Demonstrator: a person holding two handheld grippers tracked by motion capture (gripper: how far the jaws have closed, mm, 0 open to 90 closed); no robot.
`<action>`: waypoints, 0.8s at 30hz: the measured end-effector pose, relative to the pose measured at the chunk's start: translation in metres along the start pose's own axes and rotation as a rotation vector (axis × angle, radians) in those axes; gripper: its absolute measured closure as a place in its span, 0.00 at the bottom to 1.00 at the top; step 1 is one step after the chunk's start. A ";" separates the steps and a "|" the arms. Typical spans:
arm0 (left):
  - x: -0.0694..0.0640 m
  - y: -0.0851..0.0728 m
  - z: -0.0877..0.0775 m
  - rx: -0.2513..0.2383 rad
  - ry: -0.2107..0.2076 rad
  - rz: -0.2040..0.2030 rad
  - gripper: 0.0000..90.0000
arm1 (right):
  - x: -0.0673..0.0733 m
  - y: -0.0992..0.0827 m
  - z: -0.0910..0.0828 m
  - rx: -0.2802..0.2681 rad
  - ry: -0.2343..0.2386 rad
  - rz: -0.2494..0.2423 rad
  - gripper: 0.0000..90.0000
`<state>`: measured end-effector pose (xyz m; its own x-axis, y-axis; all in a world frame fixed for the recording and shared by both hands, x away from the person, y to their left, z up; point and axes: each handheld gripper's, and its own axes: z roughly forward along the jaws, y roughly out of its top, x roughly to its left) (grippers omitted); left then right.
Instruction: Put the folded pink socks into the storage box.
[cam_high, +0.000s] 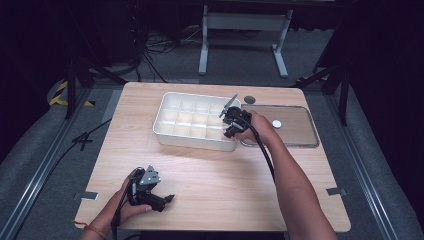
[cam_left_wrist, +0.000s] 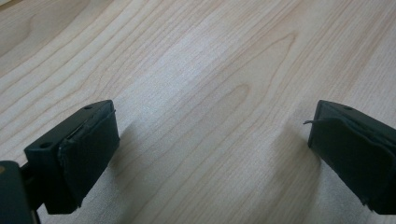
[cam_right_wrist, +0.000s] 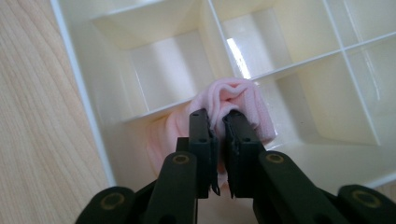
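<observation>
The right gripper (cam_right_wrist: 217, 122) pinches a pink cloth (cam_right_wrist: 236, 102) over the white divided tray's (cam_high: 165, 135) near-right compartment. The left gripper (cam_left_wrist: 210, 154), jaws wide apart, rests on the wooden table (cam_left_wrist: 196, 70).

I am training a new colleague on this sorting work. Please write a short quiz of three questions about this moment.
1. True or false: the right claw is shut on the pink cloth.
2. Where is the pink cloth? A: in a corner compartment of the white divided box; B: on the clear lid; C: on the bare wooden table.
3. What lies between the left claw's jaws?

Key: 1 true; 2 A; 3 nothing, just bare table.
</observation>
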<state>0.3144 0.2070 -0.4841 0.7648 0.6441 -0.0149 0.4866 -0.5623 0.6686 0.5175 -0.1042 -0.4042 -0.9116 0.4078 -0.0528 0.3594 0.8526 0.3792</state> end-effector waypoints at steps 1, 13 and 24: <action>0.000 0.000 0.000 0.000 0.000 0.000 0.02 | 0.000 0.000 0.002 0.012 -0.005 -0.009 0.92; 0.000 0.000 0.000 0.003 0.001 0.003 0.02 | 0.000 -0.001 0.015 0.027 0.000 0.012 0.93; 0.000 0.001 0.001 0.003 -0.008 0.006 0.01 | -0.004 -0.012 0.009 -0.053 0.038 0.064 0.92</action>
<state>0.3154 0.2065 -0.4844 0.7710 0.6366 -0.0164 0.4833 -0.5681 0.6661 0.5191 -0.1128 -0.4171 -0.8944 0.4473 0.0074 0.4068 0.8062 0.4296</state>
